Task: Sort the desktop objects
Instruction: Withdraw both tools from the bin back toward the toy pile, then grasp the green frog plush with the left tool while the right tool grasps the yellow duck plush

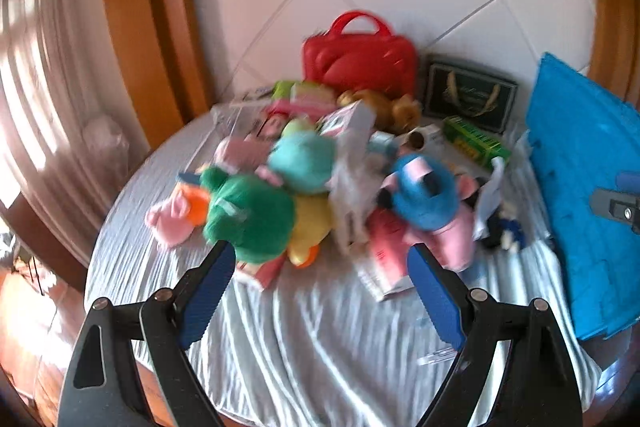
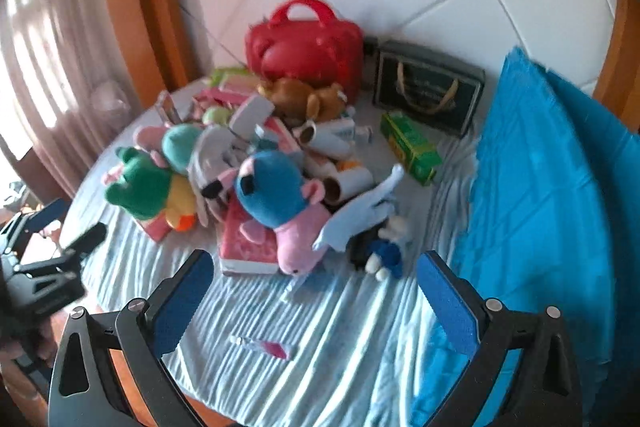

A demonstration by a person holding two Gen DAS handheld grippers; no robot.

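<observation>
Left-wrist view, read from left to right: my left gripper [image 1: 320, 263] was spread wide with nothing between its blue pads, tipped down toward the heap — a stance I judged right for choosing a first item, not for taking one. Green plush toy [image 1: 248, 215] lay nearest the left pad, leaning on a yellow plush [image 1: 310, 227]; both were apart from the fingers. Blue-headed pink plush [image 1: 426, 199] lay just beyond the right pad, resting on a pink box [image 1: 386, 255]. Farther back, a red handbag [image 1: 360, 61] and a dark gift bag [image 1: 468, 99] stood against the white wall, presumably leaned there to stay upright. Right-wrist view: my right gripper [image 2: 316, 269] was likewise spread and empty above the striped cloth [image 2: 340, 367], which covered the round table. A small pink tube [image 2: 266, 347] lay alone on the cloth between the fingers, untouched. Blue folded sheet [image 2: 540, 187] stood at far right — unsorted, like everything else.
</observation>
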